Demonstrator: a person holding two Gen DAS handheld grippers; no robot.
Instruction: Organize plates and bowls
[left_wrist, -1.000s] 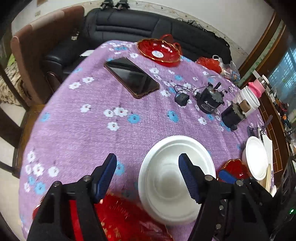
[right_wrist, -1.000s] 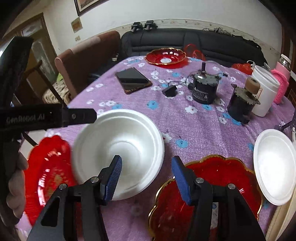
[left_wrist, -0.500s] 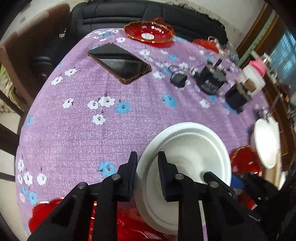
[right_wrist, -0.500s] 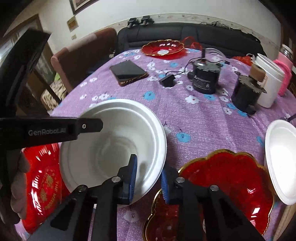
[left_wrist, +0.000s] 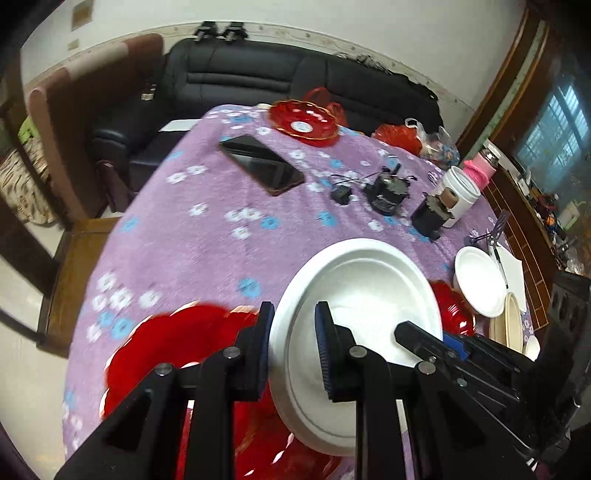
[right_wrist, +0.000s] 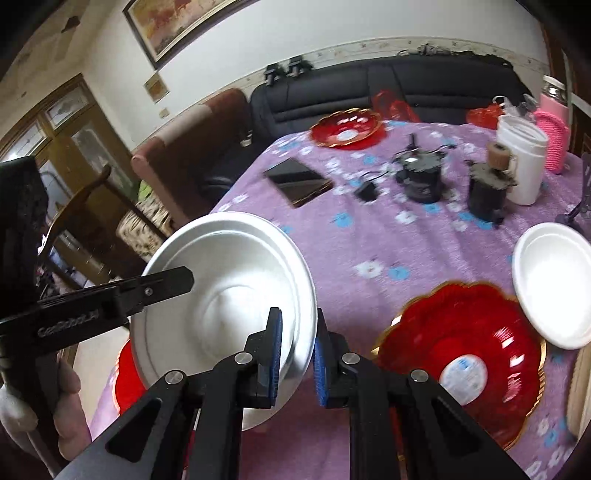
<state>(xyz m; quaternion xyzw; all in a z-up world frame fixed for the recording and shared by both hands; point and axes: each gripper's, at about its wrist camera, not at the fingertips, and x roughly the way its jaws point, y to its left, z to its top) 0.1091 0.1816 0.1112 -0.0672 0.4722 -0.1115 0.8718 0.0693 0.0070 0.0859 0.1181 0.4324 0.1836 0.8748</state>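
Both grippers now clamp the white bowl (left_wrist: 365, 314) by its rim, one on each side. A second ago both sets of jaws stood wide, straddling the rim without pressing.

Left gripper (left_wrist: 293, 347): jaws clenched on the bowl's near-left edge, blue pads tight on the rim. Right gripper (right_wrist: 297, 354): closing its last bit, rim between the pads, grip already made on the opposite edge.

The bowl has come up off the purple tablecloth (right_wrist: 369, 236) and tilts, its mouth turned toward the right wrist camera. Before, it sat flat on the cloth between the two red plates. Judgement: the pick is done and the carry begins; the likely target is the other white bowl (right_wrist: 554, 284) at the right edge, for stacking.

Just under the lifted bowl: red plate (left_wrist: 173, 343) at left, blurred. Gold-rimmed red plate (right_wrist: 461, 354) at right.

Further out: phone (left_wrist: 262, 164), two dark motors (right_wrist: 419, 177), white tub (right_wrist: 522, 162). Far edge: a third red dish (left_wrist: 303, 120), black sofa (left_wrist: 295, 81) behind.
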